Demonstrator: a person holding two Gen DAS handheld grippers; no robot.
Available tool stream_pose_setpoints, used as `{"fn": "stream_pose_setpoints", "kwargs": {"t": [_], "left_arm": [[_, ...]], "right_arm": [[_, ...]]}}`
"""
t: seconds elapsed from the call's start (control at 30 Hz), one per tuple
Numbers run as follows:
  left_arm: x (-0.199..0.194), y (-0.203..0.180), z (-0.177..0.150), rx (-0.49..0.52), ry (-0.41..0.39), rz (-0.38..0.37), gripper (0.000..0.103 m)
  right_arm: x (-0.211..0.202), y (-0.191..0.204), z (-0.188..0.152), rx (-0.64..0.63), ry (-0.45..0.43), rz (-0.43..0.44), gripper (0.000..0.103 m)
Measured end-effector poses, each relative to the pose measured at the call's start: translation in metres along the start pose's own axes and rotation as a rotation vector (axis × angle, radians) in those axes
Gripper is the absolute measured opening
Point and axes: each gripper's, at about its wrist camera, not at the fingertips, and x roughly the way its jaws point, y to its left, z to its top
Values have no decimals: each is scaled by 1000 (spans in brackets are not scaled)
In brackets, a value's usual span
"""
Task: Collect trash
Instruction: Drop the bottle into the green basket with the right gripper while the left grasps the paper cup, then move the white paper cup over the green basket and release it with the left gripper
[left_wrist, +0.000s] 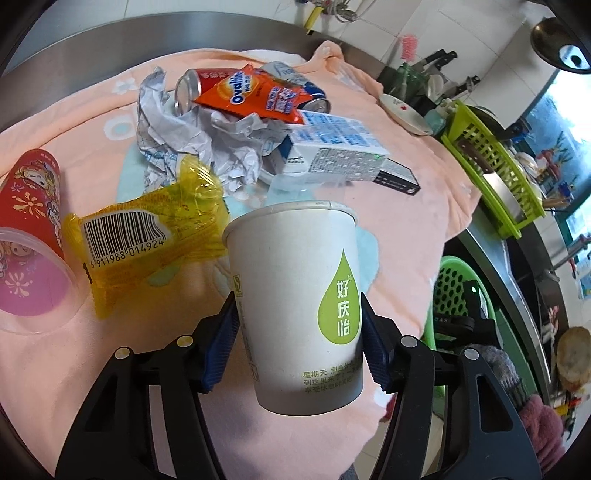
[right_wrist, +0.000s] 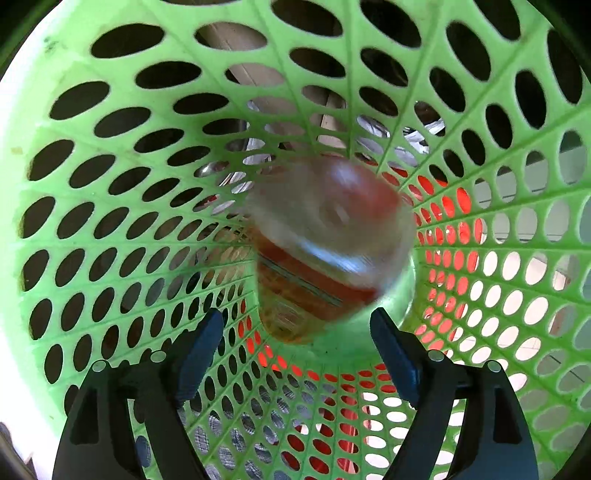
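The left gripper (left_wrist: 299, 343) clamps a white paper cup (left_wrist: 295, 295) with a green drop logo, its blue pads pressed against both sides of the cup's lower half; the cup stands upright between them, its base just above the pink cloth (left_wrist: 402, 229) that covers the desk. Ahead of this gripper lies the trash heap: crumpled paper (left_wrist: 177, 125), an orange Ovaltine packet (left_wrist: 255, 94) draped over a red can (left_wrist: 192, 86) whose body is mostly hidden, and a white carton (left_wrist: 343, 153) with a black box partly tucked under it. Ahead and to the left sit a yellow wrapper (left_wrist: 144, 236) with a barcode and a red printed cup (left_wrist: 31, 214) on its side, cut off by the frame edge. To the right, beyond the cloth's edge, part of the green basket (left_wrist: 450, 291) shows.

The right gripper (right_wrist: 297, 343) is spread wide with nothing between its pads, pointing down into the green perforated basket (right_wrist: 110, 221). Just ahead of it a red-and-clear container (right_wrist: 325, 243) is motion-blurred; its exact kind cannot be made out.
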Motion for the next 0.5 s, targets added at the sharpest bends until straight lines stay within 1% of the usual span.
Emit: {"fn": "stream_pose_setpoints", "kwargs": {"t": [0.13, 0.27, 0.37, 0.5], "left_arm": [[-8, -5, -3, 12, -5, -20, 60], [-18, -17, -6, 38, -13, -59, 60], [-24, -33, -7, 77, -15, -97, 60], [-25, -59, -10, 134, -13, -130, 60]], "right_arm": [[-10, -2, -4, -5, -12, 1, 80], [-29, -4, -10, -26, -43, 3, 80], [-51, -3, -17, -62, -86, 7, 80], [-89, -6, -34, -117, -177, 8, 80]]}}
